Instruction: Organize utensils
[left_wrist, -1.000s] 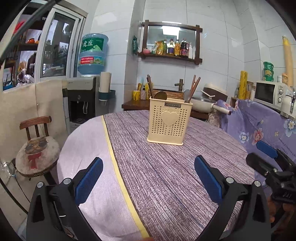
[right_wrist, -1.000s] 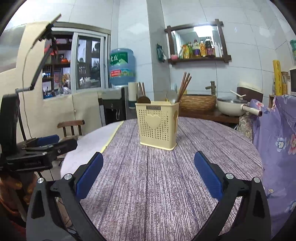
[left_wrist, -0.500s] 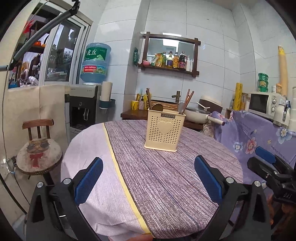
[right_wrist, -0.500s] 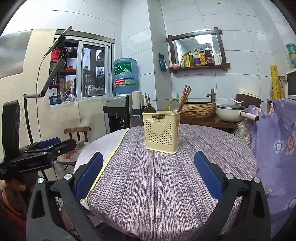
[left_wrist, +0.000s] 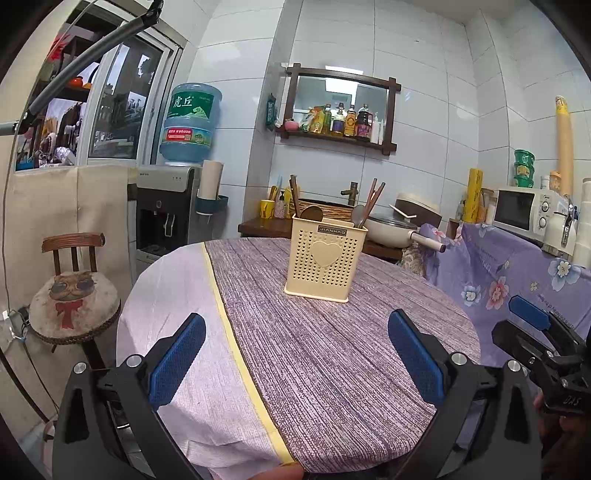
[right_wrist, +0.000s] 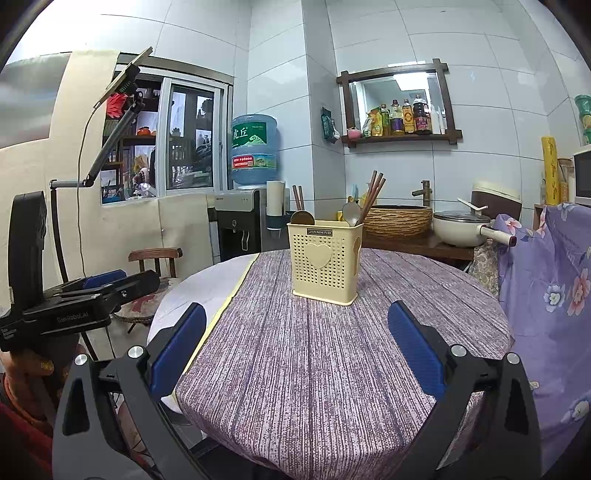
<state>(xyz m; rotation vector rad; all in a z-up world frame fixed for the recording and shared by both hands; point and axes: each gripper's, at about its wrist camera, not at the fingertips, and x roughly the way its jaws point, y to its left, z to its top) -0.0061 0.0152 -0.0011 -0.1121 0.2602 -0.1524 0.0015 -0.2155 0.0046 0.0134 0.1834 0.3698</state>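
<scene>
Two empty grippers, left gripper (left_wrist: 295, 350) and right gripper (right_wrist: 295, 347), face one utensil holder (left_wrist: 325, 258).

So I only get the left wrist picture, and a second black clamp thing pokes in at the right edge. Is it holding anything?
Observer: No. In its own view the right gripper is wide open, with only the tablecloth showing between its fingers.
Operator: And the cream holder, is it just the one heart on the front?
Observer: No, the right wrist view shows a heart-shaped cutout in the side wall too, on the picture's right.
Operator: What is the grey pole up top for?
Observer: It carries a flat device, probably a phone, clipped at its tip.
</scene>
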